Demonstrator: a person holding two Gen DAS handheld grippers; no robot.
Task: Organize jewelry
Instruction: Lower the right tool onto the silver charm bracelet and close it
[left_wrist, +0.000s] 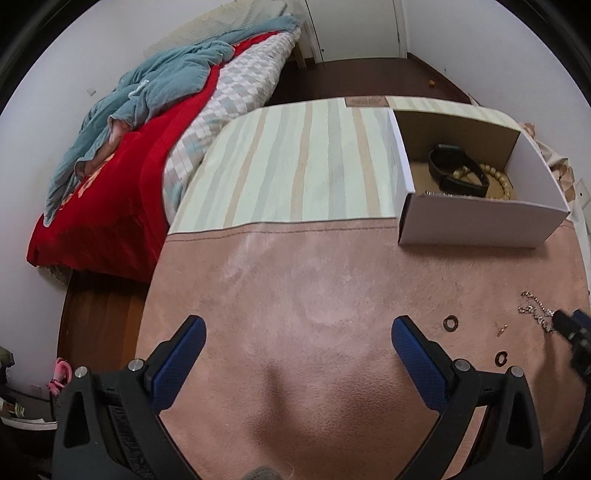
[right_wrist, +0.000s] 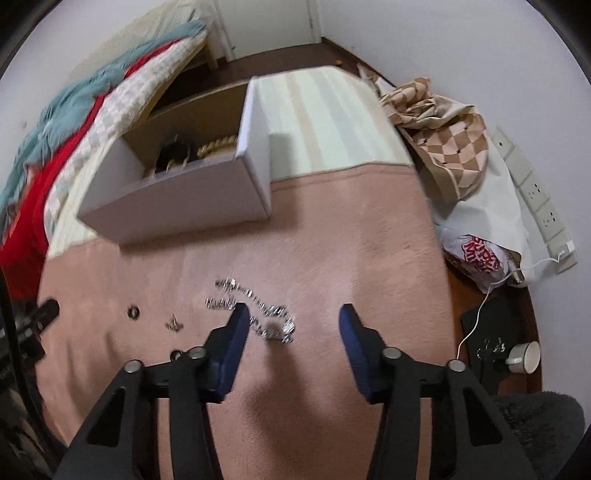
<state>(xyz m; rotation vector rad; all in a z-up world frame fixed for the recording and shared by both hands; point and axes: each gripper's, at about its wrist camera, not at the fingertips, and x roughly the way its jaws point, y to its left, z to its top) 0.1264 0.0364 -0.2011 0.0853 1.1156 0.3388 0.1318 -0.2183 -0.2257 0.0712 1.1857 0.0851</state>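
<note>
This is a bedroom in a home. On the far left stands a bed (left_wrist: 207, 122) with a red cover (left_wrist: 122, 206) and a crumpled blue blanket (left_wrist: 147, 92). The floor (left_wrist: 369, 74) is dark wood, the walls are white, and a white door (left_wrist: 354, 26) is at the far end. On the right, wall sockets (right_wrist: 535, 192) and a bag (right_wrist: 476, 254) lie near a cup (right_wrist: 524, 356).
</note>
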